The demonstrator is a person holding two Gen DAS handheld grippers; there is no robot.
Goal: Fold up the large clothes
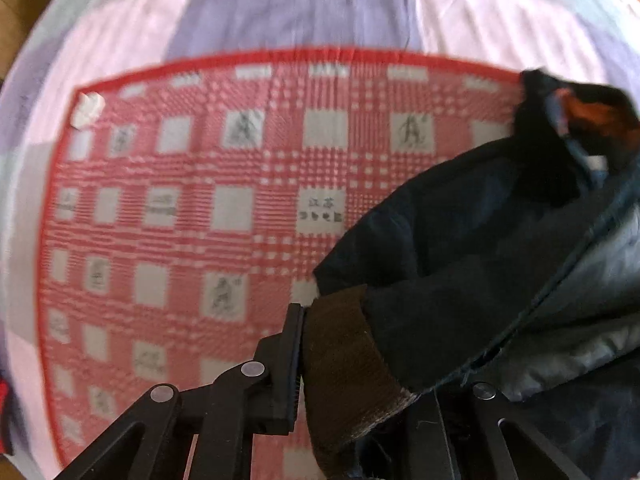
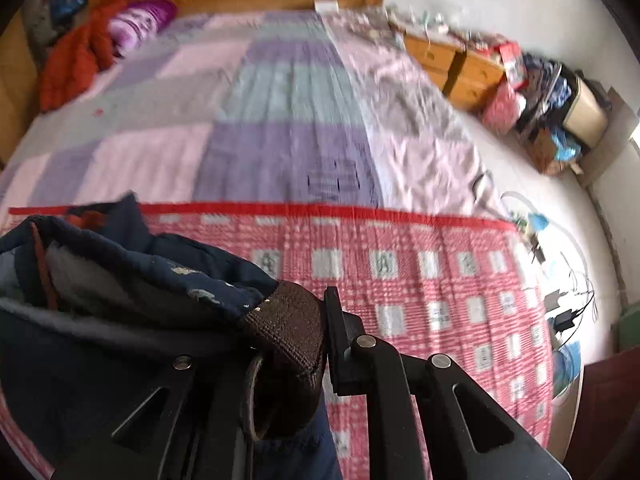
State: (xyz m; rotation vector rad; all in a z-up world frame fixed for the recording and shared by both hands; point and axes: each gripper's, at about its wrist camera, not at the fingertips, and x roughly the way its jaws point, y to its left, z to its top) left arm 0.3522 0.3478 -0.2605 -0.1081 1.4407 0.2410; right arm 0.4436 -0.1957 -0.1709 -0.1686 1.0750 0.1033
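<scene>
A dark navy padded jacket [image 1: 500,240] with brown ribbed cuffs hangs over a red-and-white checked mat [image 1: 200,200] on a bed. My left gripper [image 1: 352,360] is shut on one brown cuff [image 1: 344,360], with the sleeve running off to the right. In the right wrist view my right gripper [image 2: 288,340] is shut on the other brown cuff [image 2: 288,328], with the jacket [image 2: 120,280] bunched at the left. The jacket's orange-lined collar [image 1: 588,112] shows at the upper right of the left view.
The mat [image 2: 420,280] lies on a purple, pink and grey patchwork sheet [image 2: 280,100]. An orange coat [image 2: 76,56] and purple cloth [image 2: 140,20] lie by the wooden headboard. Wooden drawers [image 2: 452,60], clutter and cables on the floor stand right of the bed.
</scene>
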